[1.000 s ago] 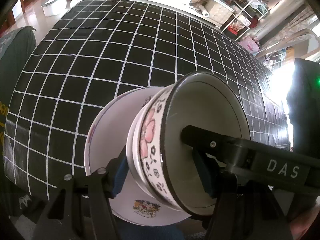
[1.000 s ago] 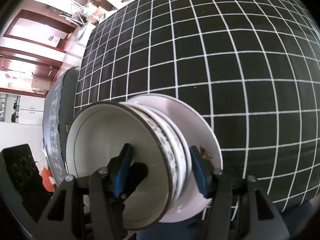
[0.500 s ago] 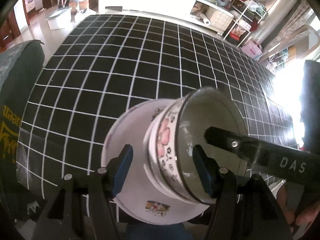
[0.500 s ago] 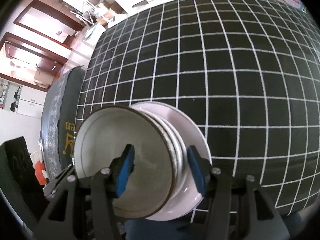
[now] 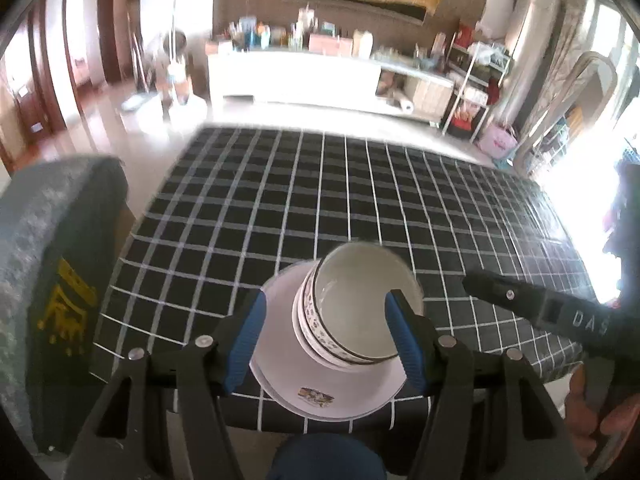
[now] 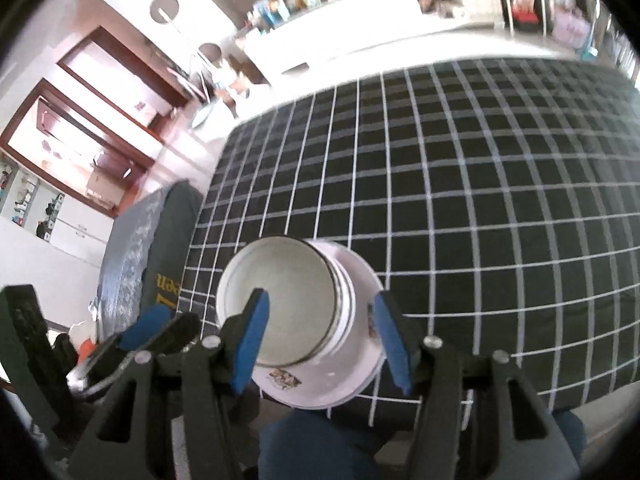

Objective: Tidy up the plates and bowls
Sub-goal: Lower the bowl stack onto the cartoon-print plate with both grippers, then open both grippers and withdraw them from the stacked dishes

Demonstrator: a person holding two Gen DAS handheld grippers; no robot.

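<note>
Bowls (image 5: 352, 316) sit nested on a white plate (image 5: 280, 364) at the near edge of the black grid tablecloth (image 5: 360, 200) (cartoon sticker on the plate's rim). Left gripper (image 5: 326, 340) hangs above the stack, blue pads wide apart and holding nothing. Right gripper (image 6: 320, 336) hovers likewise, spread wide and empty, straddling the stack in its view.
</note>
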